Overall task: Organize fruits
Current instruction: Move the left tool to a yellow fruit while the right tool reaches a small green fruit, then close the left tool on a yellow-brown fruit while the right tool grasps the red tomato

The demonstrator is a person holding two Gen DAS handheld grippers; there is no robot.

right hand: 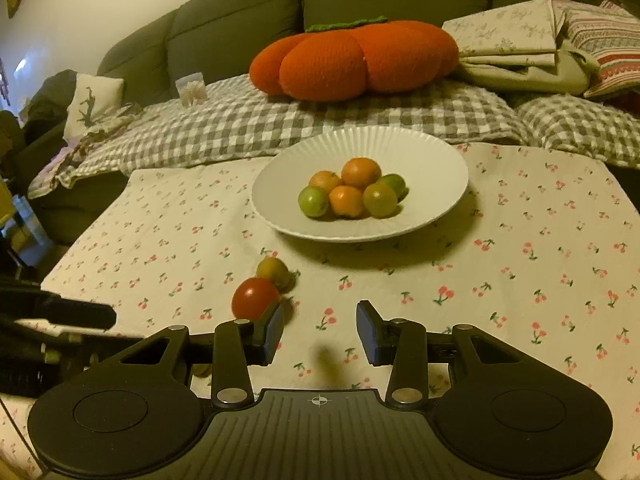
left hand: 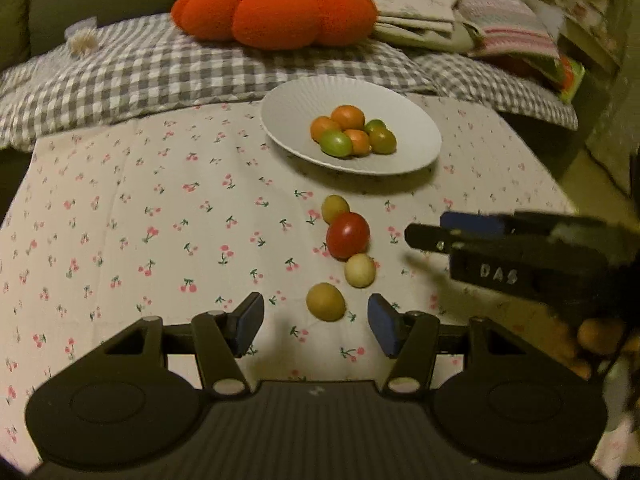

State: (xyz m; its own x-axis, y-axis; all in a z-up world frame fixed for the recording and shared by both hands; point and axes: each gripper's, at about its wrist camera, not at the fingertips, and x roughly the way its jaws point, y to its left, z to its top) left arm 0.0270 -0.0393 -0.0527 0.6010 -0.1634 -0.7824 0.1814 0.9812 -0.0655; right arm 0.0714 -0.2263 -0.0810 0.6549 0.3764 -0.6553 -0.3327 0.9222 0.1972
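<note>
Fruits still loose on the table: my left tool (left hand: 316, 322) gapes around the nearest yellow tomato (left hand: 325, 301), right tool (right hand: 320, 330) spread and empty; I should centre, squeeze softly, then lift toward the white plate (left hand: 416, 136)

My right hand-held gripper (right hand: 320, 330) hangs open over the cherry-print cloth (right hand: 520, 240).
Ahead I see a white plate (right hand: 432, 160) holding six small orange and green fruits (right hand: 352, 188). Nearer, to my left, a red tomato (right hand: 254, 300) touches a yellowish fruit (right hand: 274, 272) just behind it; my left finger (right hand: 274, 330) partly covers the tomato. The other hand-held gripper (right hand: 60, 312) shows at the left edge.
</note>
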